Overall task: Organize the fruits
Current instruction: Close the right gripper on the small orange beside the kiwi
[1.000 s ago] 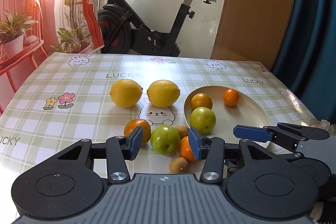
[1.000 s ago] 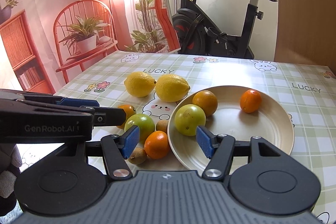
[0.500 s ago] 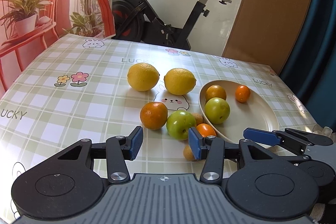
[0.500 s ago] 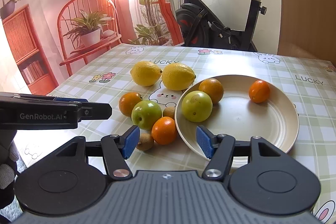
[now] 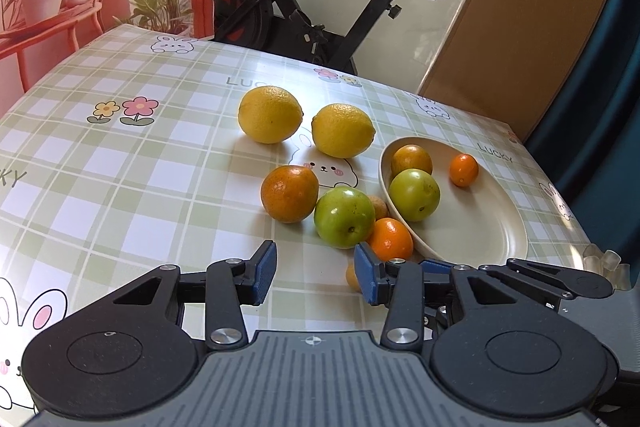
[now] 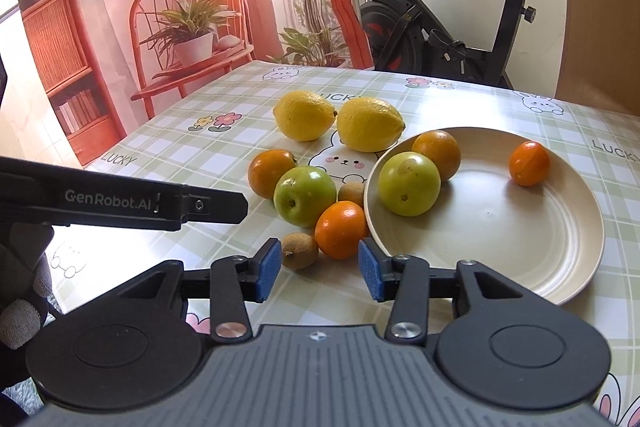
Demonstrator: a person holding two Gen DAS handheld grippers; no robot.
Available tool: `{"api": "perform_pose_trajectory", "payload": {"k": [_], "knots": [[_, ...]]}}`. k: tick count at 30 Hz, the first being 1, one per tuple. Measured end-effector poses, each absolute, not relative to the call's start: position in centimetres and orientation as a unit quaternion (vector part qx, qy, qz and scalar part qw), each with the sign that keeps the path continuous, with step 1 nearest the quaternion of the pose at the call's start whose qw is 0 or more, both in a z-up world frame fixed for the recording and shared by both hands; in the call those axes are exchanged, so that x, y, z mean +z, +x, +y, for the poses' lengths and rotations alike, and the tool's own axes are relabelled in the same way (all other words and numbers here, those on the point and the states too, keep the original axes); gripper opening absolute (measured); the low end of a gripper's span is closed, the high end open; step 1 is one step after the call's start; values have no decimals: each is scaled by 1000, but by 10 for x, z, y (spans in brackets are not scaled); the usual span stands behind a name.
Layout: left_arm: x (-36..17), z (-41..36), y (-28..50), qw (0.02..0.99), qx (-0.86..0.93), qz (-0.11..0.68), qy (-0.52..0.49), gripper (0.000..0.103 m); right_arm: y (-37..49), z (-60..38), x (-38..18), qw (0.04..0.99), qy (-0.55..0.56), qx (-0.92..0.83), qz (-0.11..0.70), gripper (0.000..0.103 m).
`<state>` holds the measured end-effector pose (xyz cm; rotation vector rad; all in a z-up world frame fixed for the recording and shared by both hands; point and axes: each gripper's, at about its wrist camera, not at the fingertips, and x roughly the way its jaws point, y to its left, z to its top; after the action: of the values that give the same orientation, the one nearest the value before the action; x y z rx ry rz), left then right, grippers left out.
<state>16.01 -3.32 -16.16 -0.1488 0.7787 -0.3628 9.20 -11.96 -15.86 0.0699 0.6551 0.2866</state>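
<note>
A: Plate [image 6: 560,267], contents?
B: One green apple [image 6: 409,183], one orange [image 6: 437,154] touching it, one small orange [image 6: 529,163] apart near the far rim.

A: Loose on the checked tablecloth [image 5: 120,163]?
B: Two lemons [image 5: 269,114] [image 5: 343,130] side by side at the back. Nearer: an orange [image 5: 289,193], a second green apple [image 5: 344,216], a tangerine [image 6: 341,229] against the plate's edge, two small brown fruits [image 6: 299,250] [image 6: 352,193].

A: Left gripper [image 5: 315,273]?
B: Jaws closing, nothing between them; it hangs over bare cloth short of the apple.

A: Right gripper [image 6: 319,271]?
B: Jaws closing too, empty; the tangerine and a brown fruit lie just beyond the pads.
</note>
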Motion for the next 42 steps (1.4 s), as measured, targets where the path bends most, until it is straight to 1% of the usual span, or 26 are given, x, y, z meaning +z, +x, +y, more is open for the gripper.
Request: {"api": "perform_pose_trajectory", "payload": {"k": [1, 11, 15, 21, 23, 28, 37, 42], "knots": [[-162, -34, 160, 906, -176, 377, -71, 45, 93, -118, -160, 935, 31, 145, 322, 38], [-168, -36, 162, 901, -186, 386, -73, 45, 96, -120, -166, 933, 41, 142, 329, 36], [-167, -34, 162, 901, -185, 385, -77, 45, 94, -122, -163, 939, 40, 134, 316, 36], [-168, -36, 162, 900, -185, 388, -72, 45, 93, -128, -162, 943, 45, 123, 306, 29], [-168, -36, 162, 900, -184, 388, -72, 45, 95, -130, -159, 945, 43, 117, 301, 23], [-169, -37, 162, 900, -183, 389, -68, 45, 108, -127, -152, 951, 25, 117, 286, 18], [-169, -36, 162, 901, -181, 389, -70, 44, 137, -114, -160, 947, -5, 110, 301, 18], [-170, -35, 162, 900, -179, 390, -75, 44, 128, -115, -162, 946, -9, 122, 300, 18]]}}
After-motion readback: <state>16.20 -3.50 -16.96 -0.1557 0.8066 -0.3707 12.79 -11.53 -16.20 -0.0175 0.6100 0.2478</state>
